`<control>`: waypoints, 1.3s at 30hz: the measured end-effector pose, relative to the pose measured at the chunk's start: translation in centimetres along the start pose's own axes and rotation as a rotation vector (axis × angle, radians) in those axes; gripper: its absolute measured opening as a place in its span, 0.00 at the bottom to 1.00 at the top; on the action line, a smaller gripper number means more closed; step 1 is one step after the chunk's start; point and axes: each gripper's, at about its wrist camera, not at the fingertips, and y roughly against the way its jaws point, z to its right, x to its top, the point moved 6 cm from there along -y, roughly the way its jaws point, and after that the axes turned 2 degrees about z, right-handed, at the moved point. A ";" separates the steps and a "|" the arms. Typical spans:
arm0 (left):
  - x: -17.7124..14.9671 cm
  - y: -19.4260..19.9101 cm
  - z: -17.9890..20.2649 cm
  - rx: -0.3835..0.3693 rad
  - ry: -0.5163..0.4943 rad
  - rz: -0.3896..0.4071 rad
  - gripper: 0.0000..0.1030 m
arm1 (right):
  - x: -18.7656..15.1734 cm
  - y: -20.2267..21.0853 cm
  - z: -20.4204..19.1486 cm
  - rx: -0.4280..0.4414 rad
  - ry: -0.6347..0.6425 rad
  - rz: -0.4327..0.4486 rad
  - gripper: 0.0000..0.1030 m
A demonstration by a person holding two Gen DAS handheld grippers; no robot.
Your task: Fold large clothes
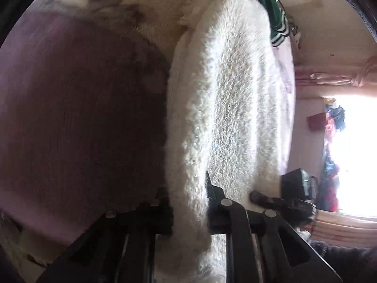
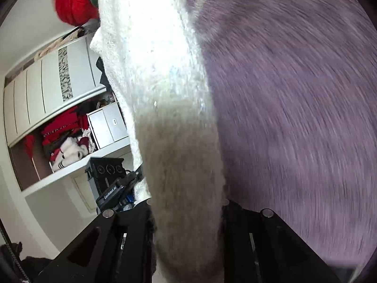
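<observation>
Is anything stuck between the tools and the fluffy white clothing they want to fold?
No, nothing is in the way. The left tool and the right tool are each already shut on the fluffy white garment, with its fabric running straight up between their fingers. Only the purple cover lies beside it.

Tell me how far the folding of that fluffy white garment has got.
Done: both grips look made. The left hand-held gripper and the right hand-held gripper are each shut on an edge of the white garment. In hand: it runs away from both over the purple bedspread. Left: no finished fold shows; the folding itself seems still ahead.
</observation>
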 end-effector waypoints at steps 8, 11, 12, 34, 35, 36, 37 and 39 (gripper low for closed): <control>0.4 2.4 3.3 -0.135 0.118 -0.010 0.13 | -5.1 3.3 -3.9 0.020 -0.118 -0.076 0.17; 4.9 2.6 7.1 -0.173 0.075 0.039 0.13 | -4.1 7.9 -7.5 0.063 -0.082 -0.067 0.16; 6.4 2.4 8.4 -0.181 0.059 0.052 0.13 | -3.0 8.3 -8.8 0.076 -0.073 -0.057 0.16; 28.3 -8.9 10.5 -0.239 0.170 -0.132 0.21 | 22.3 9.6 -16.5 0.127 -0.398 -0.043 0.47; 28.3 -8.3 10.8 -0.248 0.168 -0.130 0.23 | 22.3 9.6 -17.6 0.129 -0.378 -0.042 0.51; 28.3 -7.3 11.0 -0.263 0.162 -0.120 0.25 | 22.4 9.5 -19.4 0.137 -0.352 -0.039 0.59; 28.4 -6.7 11.3 -0.274 0.160 -0.112 0.35 | 22.6 9.9 -20.1 0.144 -0.335 -0.032 0.66; 29.0 -4.9 11.4 -0.308 0.167 -0.058 0.63 | 23.5 10.3 -22.2 0.157 -0.302 -0.012 0.69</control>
